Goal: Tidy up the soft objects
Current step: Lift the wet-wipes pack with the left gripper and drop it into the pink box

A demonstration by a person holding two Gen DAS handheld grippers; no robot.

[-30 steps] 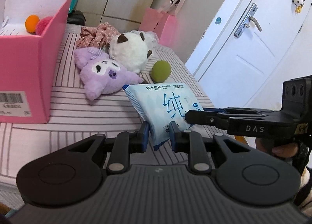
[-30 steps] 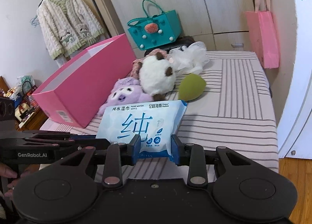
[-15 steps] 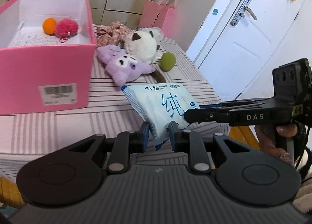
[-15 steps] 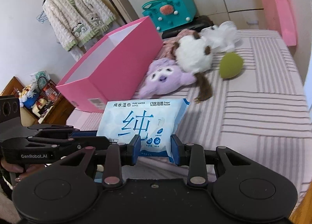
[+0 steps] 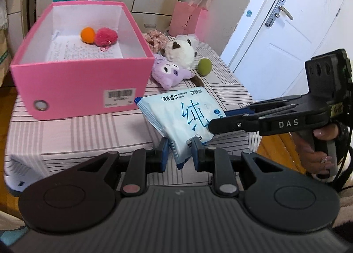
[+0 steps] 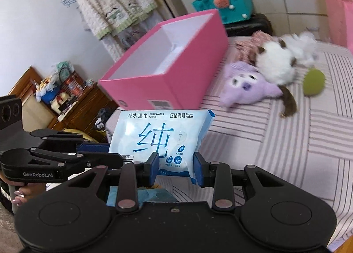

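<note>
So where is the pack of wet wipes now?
The pack of wet wipes is held between both tongs, left tongs and right tongs, just before the pink box.

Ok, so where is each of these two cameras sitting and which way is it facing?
Left wrist: rides the left gripper, facing the open pink cardboard box and white door; the right gripper enters from its right.
Right wrist: rides the right gripper, facing the box's corner and hanging knit cardigan; the left gripper enters from its left.
Shared: both grippers hold the blue-white wet wipes pack; purple plush toy.
</note>
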